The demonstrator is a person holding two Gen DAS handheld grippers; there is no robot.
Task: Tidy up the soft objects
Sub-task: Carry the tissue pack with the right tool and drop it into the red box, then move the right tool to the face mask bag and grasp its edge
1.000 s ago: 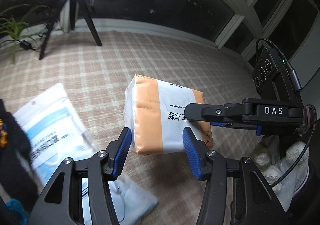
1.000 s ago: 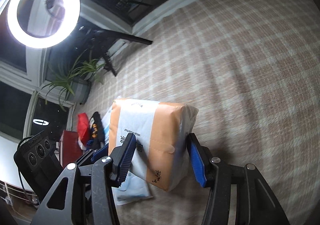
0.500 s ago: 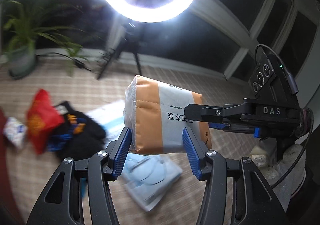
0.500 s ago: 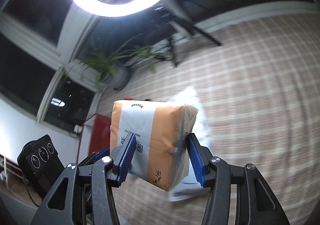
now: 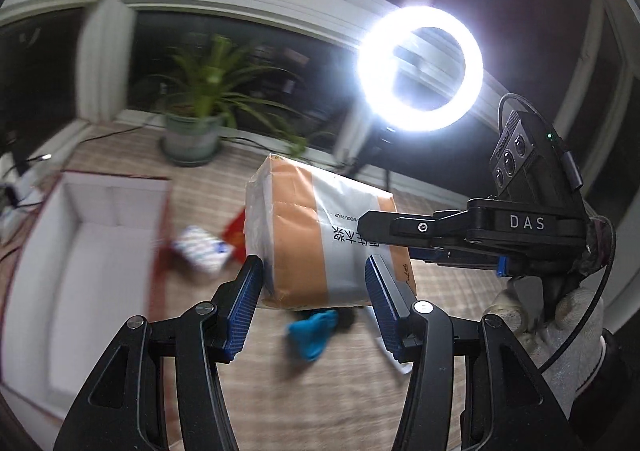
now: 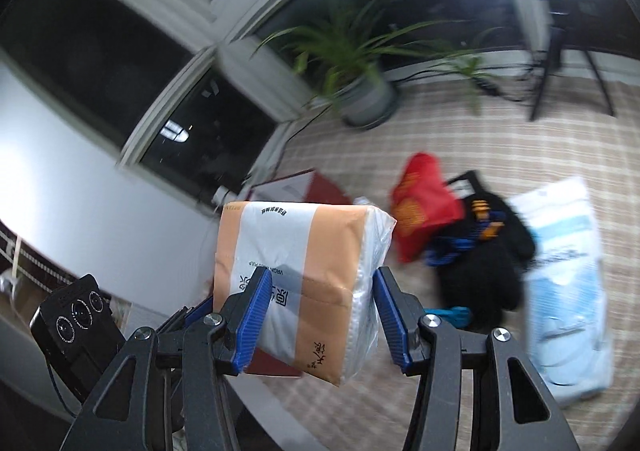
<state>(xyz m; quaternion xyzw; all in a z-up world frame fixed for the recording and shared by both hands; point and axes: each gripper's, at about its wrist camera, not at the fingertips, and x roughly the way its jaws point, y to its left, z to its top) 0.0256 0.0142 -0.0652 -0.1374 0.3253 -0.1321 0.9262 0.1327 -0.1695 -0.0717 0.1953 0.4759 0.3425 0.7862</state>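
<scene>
An orange-and-white tissue pack [image 5: 316,235] is held in the air between both grippers. My left gripper [image 5: 314,283] is shut on its near end, blue pads against both sides. My right gripper [image 6: 316,303] is shut on the same pack [image 6: 296,275] from the other side; it shows in the left wrist view as a black arm [image 5: 472,231] crossing the pack. Below on the carpet lie a red bag [image 6: 424,207], black gloves [image 6: 480,259], a pale blue plastic package [image 6: 568,291], a blue item [image 5: 314,333] and a small blue-white packet [image 5: 202,249].
An open box with red sides and white inside [image 5: 80,251] stands on the carpet at the left. A potted plant [image 5: 196,131] and a ring light on a tripod [image 5: 420,69] stand by the dark windows. A gloved hand [image 5: 560,327] holds the right gripper.
Both grippers have swung left together with the tissue pack held between them. The open box and the potted plant have come into view; the pale blue package has slid out of the left view.
</scene>
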